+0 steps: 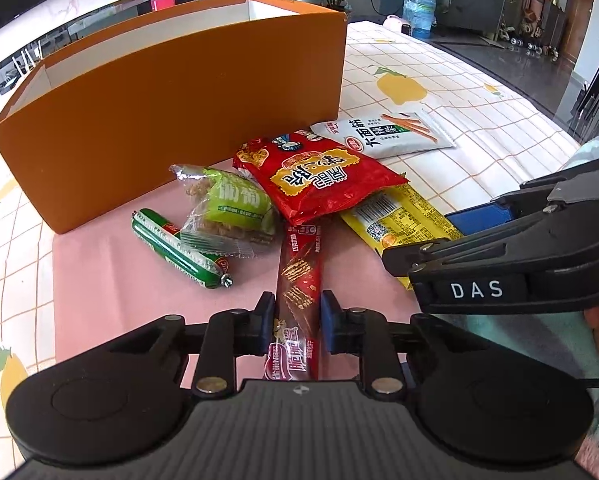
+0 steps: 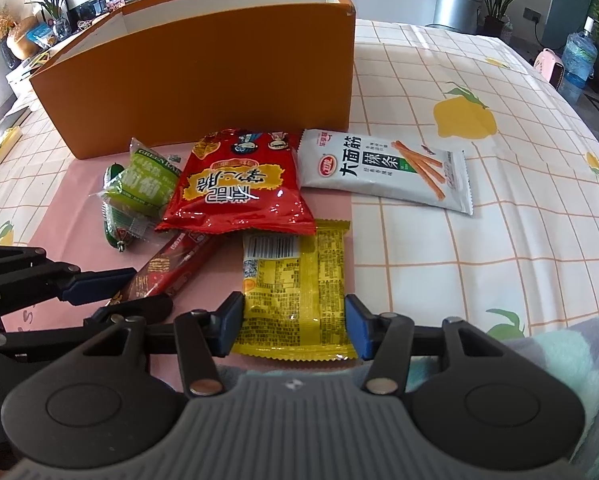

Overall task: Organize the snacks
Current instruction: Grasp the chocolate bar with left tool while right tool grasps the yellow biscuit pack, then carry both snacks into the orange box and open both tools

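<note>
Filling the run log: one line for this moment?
left gripper: shut on wafer bar | right gripper: astride yellow packet | orange box: unfilled

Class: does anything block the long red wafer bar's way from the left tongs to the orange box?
Yes. The left tongs grip the wafer bar, but the red snack bag overlaps its far end, before the orange box.

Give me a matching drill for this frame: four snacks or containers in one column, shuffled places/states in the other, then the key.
1. long red wafer stick pack
2. yellow flat snack packet
3. white spicy-strip packet
4. tall orange cardboard box

A. alone on the checked cloth
B. standing open-topped behind the snacks
C. clamped between the left gripper fingers
D. lying between the right gripper fingers, top end under the red bag

Pairs: 1-C, 2-D, 3-A, 4-B
</note>
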The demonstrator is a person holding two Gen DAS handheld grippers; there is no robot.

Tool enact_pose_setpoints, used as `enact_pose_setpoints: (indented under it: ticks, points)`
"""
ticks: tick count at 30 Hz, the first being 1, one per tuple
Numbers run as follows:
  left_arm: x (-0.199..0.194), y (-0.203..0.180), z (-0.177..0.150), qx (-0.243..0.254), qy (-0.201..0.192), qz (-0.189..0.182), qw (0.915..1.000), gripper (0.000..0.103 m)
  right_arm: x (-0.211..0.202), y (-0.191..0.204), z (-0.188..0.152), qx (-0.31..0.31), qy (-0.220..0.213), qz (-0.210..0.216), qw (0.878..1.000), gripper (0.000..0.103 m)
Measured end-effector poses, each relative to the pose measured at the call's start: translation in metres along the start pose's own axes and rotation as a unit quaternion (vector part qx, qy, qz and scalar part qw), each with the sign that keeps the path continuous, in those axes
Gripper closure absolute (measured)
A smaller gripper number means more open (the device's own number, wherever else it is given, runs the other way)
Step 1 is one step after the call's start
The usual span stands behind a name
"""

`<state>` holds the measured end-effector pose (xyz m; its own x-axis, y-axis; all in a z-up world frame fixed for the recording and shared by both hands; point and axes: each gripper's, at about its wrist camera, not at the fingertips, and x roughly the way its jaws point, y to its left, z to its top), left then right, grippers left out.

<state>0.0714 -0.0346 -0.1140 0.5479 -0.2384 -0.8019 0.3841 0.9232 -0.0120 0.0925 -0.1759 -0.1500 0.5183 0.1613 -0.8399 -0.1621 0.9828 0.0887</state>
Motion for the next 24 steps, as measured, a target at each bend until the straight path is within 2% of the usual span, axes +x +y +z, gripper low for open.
enact_pose_setpoints:
  ticks: [10, 19, 24]
  points:
    - [-0.032, 0.003, 0.004, -0.028, -0.022, -0.01, 0.9993, 0.077, -0.023, -0.002, -0.001, 0.02, -0.007, 0.054, 0.998, 0.051]
    - [-0.068, -0.002, 0.009, -0.032, -0.06, -0.004, 0.9977, 0.078, -0.059, 0.002, -0.004, 0.023, -0.038, 0.071, 0.996, 0.051]
    - [-0.092, -0.005, 0.014, -0.025, -0.096, 0.007, 0.995, 0.078, -0.078, 0.005, -0.003, 0.018, -0.061, 0.07, 0.996, 0.051]
